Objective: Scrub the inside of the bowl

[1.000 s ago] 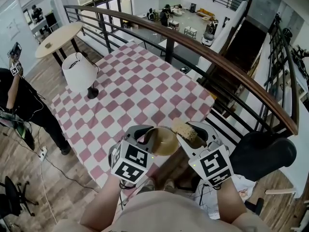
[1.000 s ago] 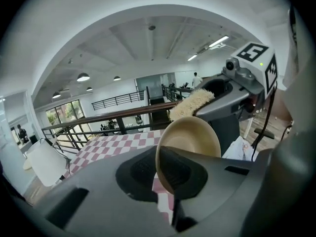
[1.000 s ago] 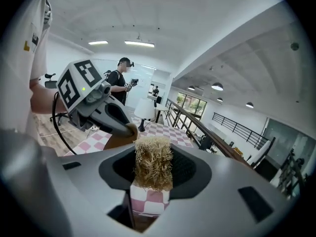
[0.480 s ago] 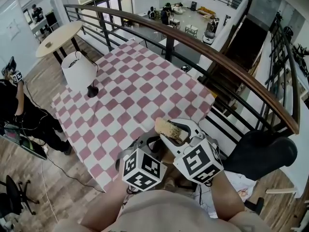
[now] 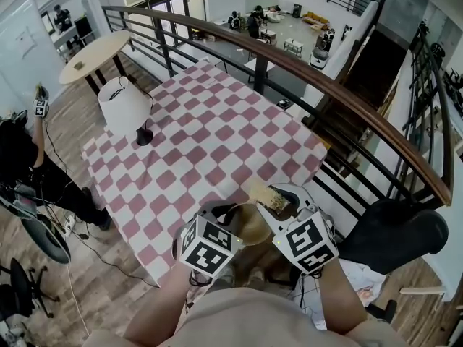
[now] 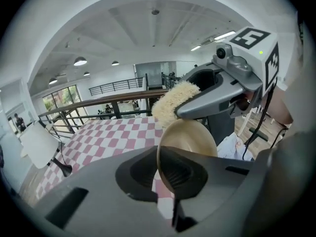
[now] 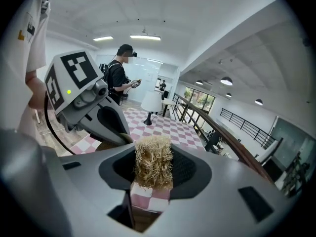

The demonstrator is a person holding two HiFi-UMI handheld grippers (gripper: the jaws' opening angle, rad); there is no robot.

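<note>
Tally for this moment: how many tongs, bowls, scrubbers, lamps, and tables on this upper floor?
tongs: 2, the left tongs and the right tongs
bowl: 1
scrubber: 1
lamp: 1
tables: 2, the checked table and the round table
total: 7

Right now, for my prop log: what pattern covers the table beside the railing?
A pink-and-white checked tablecloth, clearest in the head view.

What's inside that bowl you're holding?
Nothing shows: the bowl looks bare inside, with the scrub pad just above its rim. The left claw covers the lower part.
</note>
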